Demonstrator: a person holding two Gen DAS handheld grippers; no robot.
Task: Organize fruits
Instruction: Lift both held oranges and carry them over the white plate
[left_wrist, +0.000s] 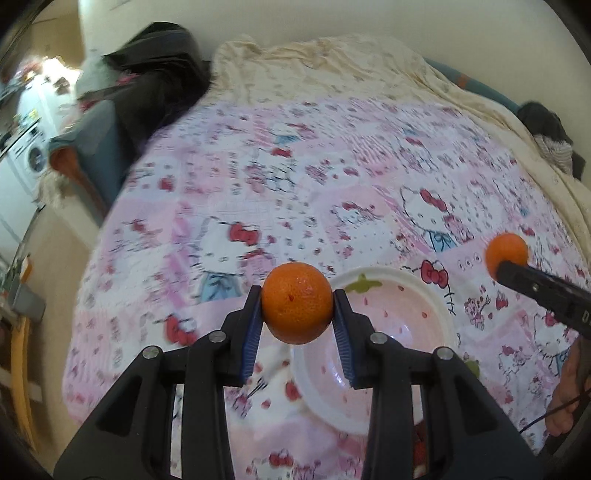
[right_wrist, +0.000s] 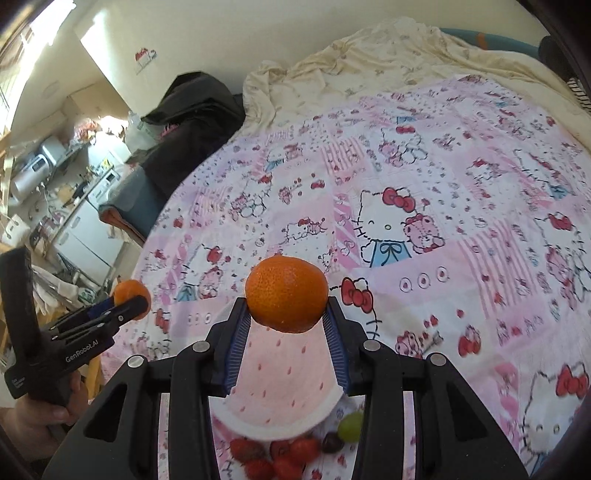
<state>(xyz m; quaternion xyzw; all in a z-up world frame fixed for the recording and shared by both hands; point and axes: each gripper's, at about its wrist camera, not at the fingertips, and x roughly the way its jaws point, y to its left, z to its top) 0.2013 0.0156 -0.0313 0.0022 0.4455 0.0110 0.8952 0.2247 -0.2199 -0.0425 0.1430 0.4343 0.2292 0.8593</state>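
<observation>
An orange (left_wrist: 297, 302) is being held up by the left gripper (left_wrist: 297, 317) over a pink bowl (left_wrist: 445, 306). Another orange (left_wrist: 505, 254) is being held by the right gripper (left_wrist: 511, 271).

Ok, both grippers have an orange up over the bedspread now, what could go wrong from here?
1. The left gripper pinches its orange only at the fingertips; it may slip out and roll across the bedspread.
2. The right gripper holds its orange the same way, above the pink bowl.
3. The bowl sits on soft bedding; a dropped orange might tip it onto the strawberries and grapes beside it.
</observation>
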